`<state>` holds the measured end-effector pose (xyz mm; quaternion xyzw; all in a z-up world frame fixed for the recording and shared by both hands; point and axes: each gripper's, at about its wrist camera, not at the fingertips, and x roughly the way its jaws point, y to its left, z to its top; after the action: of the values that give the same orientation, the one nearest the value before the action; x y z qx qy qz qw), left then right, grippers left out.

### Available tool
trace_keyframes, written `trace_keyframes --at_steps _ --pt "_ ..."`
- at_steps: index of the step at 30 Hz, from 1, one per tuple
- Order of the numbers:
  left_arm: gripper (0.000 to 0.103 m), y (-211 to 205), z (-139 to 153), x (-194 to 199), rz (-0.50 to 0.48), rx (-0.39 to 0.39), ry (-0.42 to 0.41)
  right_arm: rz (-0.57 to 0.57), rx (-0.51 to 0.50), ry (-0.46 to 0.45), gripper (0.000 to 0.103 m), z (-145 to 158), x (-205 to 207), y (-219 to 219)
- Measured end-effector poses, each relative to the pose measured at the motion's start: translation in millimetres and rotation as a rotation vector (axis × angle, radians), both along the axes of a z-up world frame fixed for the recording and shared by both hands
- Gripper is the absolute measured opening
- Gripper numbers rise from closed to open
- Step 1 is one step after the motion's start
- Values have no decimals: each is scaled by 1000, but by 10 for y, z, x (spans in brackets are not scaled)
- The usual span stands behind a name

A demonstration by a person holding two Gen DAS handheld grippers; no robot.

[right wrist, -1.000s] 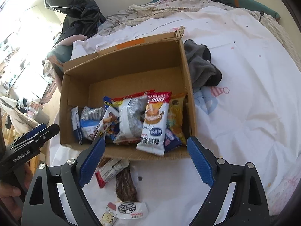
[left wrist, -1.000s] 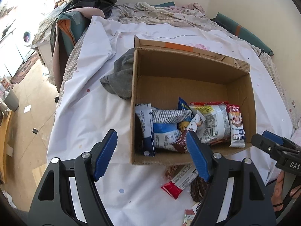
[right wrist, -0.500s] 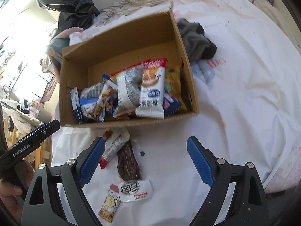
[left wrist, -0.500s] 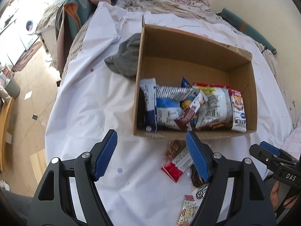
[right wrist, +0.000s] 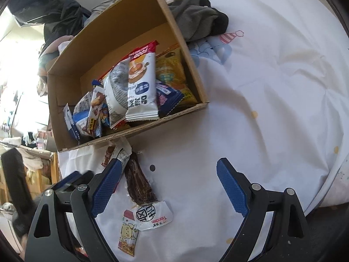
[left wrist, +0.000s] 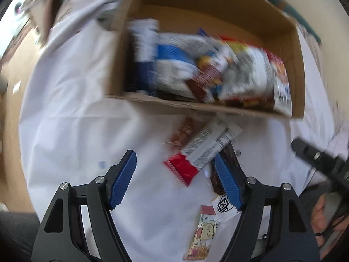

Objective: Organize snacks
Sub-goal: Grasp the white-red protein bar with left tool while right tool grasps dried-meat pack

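Note:
A cardboard box (left wrist: 117,69) (right wrist: 196,74) on the white bed sheet holds several snack packets. Loose snacks lie in front of it: a red and white bar (left wrist: 200,150) (right wrist: 121,152), a dark brown bar (left wrist: 226,159) (right wrist: 138,183), a white packet with a black logo (left wrist: 224,207) (right wrist: 152,216) and a small cartoon packet (left wrist: 200,238) (right wrist: 127,235). My left gripper (left wrist: 175,176) hangs open over the sheet, the red and white bar lying just beyond its tips. My right gripper (right wrist: 168,183) is open with nothing between its fingers, just right of the dark bar.
A grey garment (right wrist: 196,21) lies beside the box's far corner. A black bag (right wrist: 54,8) and piled bedding sit behind the box. The bed's left edge drops to a wooden floor (left wrist: 13,113). Bare sheet (right wrist: 272,100) spreads to the right of the box.
Both grippers have dropped and tilted downward toward the loose snacks in front of the box. The right one has also rolled, so the box now looks slanted. Jaws unchanged.

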<state>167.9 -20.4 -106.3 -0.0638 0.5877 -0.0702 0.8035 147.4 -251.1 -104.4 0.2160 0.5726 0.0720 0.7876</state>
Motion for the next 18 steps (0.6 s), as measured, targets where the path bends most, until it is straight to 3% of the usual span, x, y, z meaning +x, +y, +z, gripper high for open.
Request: trace_keyframes --at_steps 3,4,5,6,9,18 --pt "61 -324 -90 55 -139 58 -17 -8 5 5 91 -6 1 -24" --pt "46 -432 -122 75 -193 62 -15 -8 6 5 91 -4 -2 -35" --pt "37 -509 -142 90 -233 61 -11 -9 5 4 91 -2 -6 -46" --pt "37 -615 -162 109 -290 88 -11 -11 4 3 91 2 -10 -60" --pt "37 -720 -191 152 -340 152 -40 -10 7 4 91 -4 -14 -74" --pt "28 -589 -260 166 -312 104 17 0 12 10 91 -11 14 -40"
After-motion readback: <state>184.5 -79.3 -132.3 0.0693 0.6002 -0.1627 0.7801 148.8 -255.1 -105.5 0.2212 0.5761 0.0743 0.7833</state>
